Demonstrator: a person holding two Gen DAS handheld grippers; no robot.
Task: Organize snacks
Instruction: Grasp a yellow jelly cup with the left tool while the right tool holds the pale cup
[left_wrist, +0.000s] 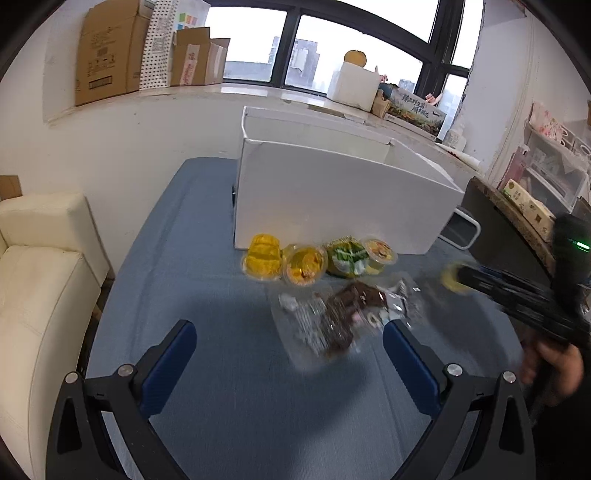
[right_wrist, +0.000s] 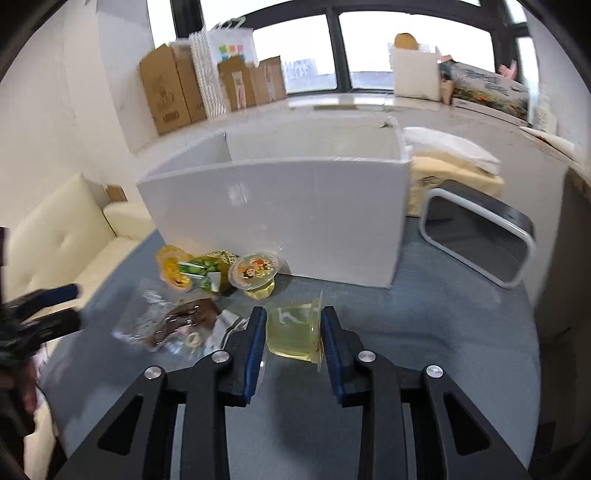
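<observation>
A pale yellow jelly cup (right_wrist: 293, 334) is clamped between the pads of the right gripper (right_wrist: 294, 325), above the blue table (right_wrist: 424, 332) before the white box (right_wrist: 280, 218). The left gripper (left_wrist: 290, 345) is held wide apart, nothing grasped, above the clear snack packets (left_wrist: 332, 321).

- Five jelly cups (right_wrist: 293, 334): four in a row at frame centre, one lower right
- One white box (left_wrist: 332, 195), upper centre
- One clear bag of wrapped sweets (left_wrist: 332, 321), centre
- Two tools (left_wrist: 290, 343)
</observation>
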